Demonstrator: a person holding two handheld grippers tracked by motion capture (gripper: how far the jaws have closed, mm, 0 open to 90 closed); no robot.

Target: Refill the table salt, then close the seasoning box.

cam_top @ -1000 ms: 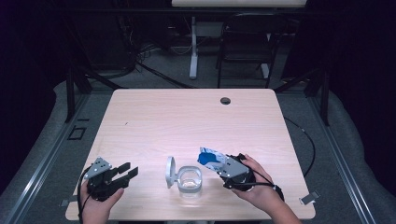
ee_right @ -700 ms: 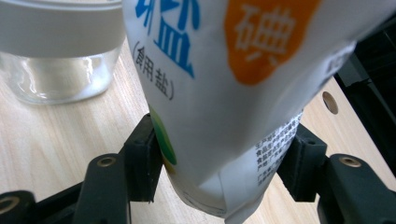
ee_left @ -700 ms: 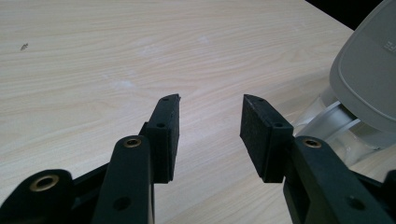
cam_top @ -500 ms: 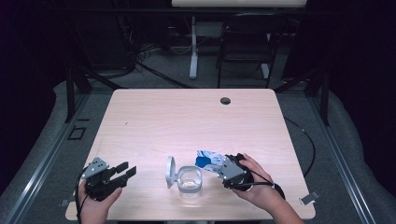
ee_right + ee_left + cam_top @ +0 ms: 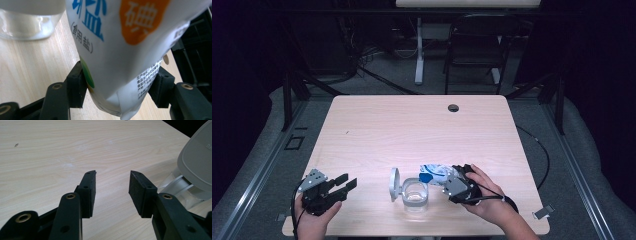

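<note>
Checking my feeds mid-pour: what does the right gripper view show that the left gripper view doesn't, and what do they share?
Right gripper view: the salt bag, white with blue and orange print, pinched between the right gripper jaws, with the clear container close behind it.

Left gripper view: the left gripper open with nothing between its jaws, and the container's grey flip lid standing open at the right edge.

Both: the light wooden table and part of the clear container.

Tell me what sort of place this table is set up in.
Probably a lab or recording studio, not a kitchen: the light wooden table stands alone on grey carpet with dark surroundings, cables trail across the floor behind it, and a folding chair stands there.
</note>
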